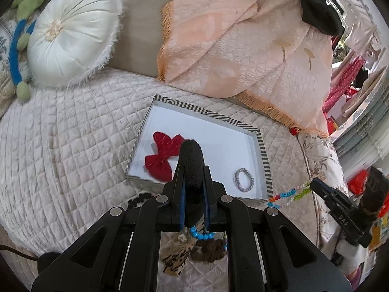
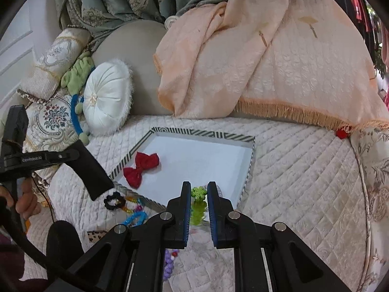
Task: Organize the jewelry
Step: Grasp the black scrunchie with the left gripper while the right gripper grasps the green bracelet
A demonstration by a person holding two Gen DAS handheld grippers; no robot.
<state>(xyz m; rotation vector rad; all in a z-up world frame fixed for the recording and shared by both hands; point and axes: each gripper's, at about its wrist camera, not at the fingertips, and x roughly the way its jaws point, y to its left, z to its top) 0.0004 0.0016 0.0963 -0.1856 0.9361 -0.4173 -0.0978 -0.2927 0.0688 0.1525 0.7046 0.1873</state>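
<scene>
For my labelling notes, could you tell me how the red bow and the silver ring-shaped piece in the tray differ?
The red bow is soft red fabric with spread lobes; the silver band is a pale, beaded-looking closed loop. The bow is clearly larger. The bow lies at the tray's left side, the band near its right corner. Both lie flat on the white floor, ungripped.

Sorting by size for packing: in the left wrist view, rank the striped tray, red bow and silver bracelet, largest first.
1. striped tray
2. red bow
3. silver bracelet

All sit at a similar distance, so the order looks reliable.
</scene>
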